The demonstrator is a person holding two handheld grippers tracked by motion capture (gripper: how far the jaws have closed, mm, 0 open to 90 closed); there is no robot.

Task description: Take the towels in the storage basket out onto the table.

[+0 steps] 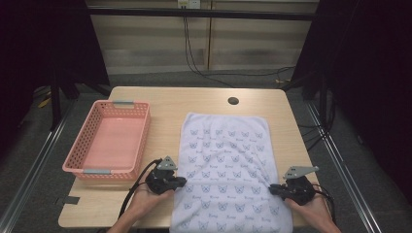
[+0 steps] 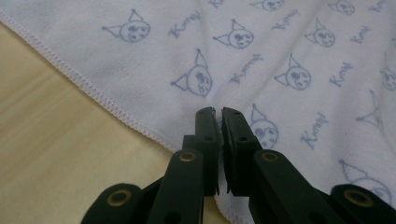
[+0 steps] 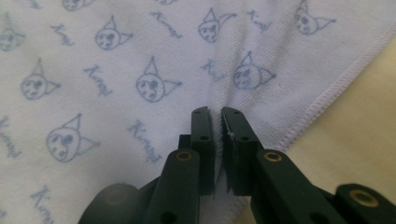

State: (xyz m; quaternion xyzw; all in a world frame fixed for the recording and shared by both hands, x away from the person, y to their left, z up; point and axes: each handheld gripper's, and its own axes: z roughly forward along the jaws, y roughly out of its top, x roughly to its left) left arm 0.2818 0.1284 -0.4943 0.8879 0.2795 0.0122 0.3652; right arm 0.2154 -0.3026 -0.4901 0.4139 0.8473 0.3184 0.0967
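Low in the high view, the left gripper (image 1: 179,181) and right gripper (image 1: 273,188) are clamped shut on the side edges of the towel (image 1: 224,160), which is spread flat right of centre on the tabletop (image 1: 165,104). Both edges are judged secured; folding is not yet begun. Pinched cloth is revealed in the gripper views, while the empty pink basket (image 1: 127,104) is seen at centre left of the high view.
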